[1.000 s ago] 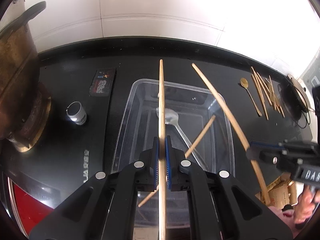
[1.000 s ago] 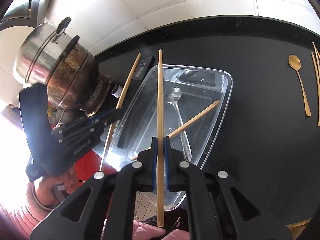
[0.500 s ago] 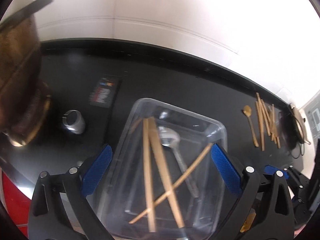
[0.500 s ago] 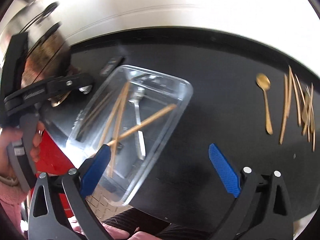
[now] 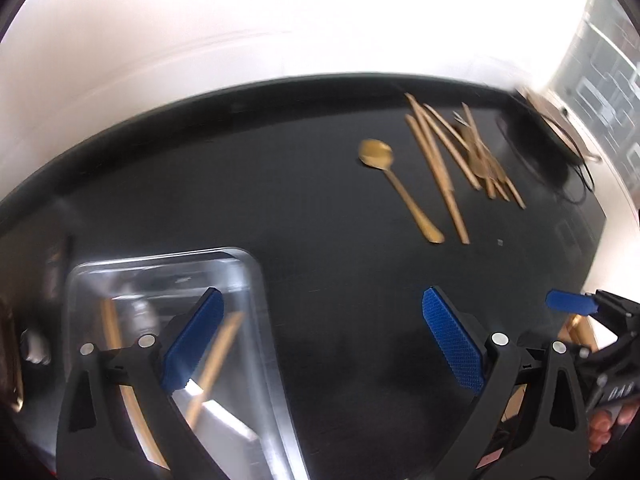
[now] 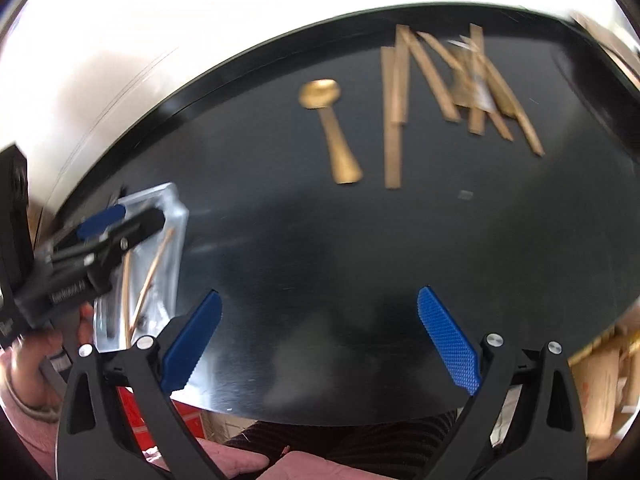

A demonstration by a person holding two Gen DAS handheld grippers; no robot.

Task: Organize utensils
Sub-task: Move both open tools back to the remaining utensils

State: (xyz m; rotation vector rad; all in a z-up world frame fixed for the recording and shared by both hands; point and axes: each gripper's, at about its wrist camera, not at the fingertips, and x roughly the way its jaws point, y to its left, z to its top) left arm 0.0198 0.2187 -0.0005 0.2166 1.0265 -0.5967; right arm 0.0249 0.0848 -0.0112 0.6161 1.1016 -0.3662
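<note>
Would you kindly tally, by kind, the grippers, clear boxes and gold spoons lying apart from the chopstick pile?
Grippers: 2 (left gripper and right gripper, both open)
Clear box: 1
Gold spoon: 1
Total: 4
The chopstick pile is too blurred to count.

Two hand-held grippers share one build: black plastic arms splaying into a V, each arm fixed with a pair of round silver screws. The left gripper [image 5: 323, 338] carries bright blue fingers [image 5: 453, 340] with a fine dimpled grid; the right gripper [image 6: 318, 338] wears matching pads [image 6: 447, 340]. White lettering marks the black housings. Bare skin and a pink sleeve cuff [image 6: 24, 404] show.
</note>
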